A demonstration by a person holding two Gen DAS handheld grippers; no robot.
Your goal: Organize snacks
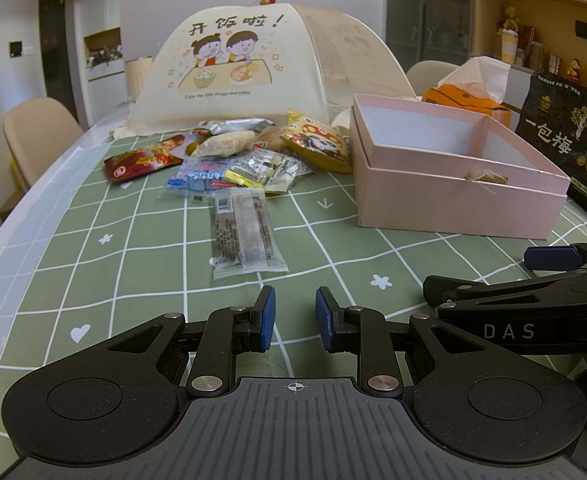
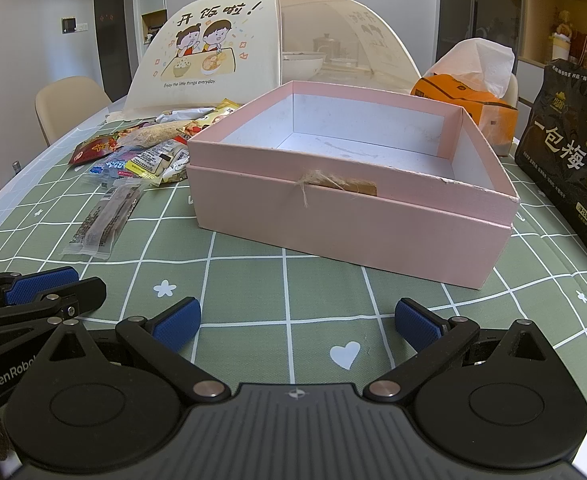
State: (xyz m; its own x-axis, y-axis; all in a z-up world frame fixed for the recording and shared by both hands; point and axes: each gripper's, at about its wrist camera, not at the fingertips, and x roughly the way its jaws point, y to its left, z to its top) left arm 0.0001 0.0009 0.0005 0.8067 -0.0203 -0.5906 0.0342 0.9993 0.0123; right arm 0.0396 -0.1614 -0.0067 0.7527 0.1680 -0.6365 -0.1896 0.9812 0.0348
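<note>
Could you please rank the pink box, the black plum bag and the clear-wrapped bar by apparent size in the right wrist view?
1. pink box, clearly largest, though it is also nearest.
2. black plum bag, partly cut off by the frame edge.
3. clear-wrapped bar, smallest.

Two tools low and side by side, both empty

The left tool (image 1: 295, 318) tilts downward, its blue pads (image 1: 268, 312) narrowly parted with nothing between them. The right tool (image 2: 297, 320), at its 3 o'clock, tilts down likewise, jaws spread wide and holding nothing.
</note>
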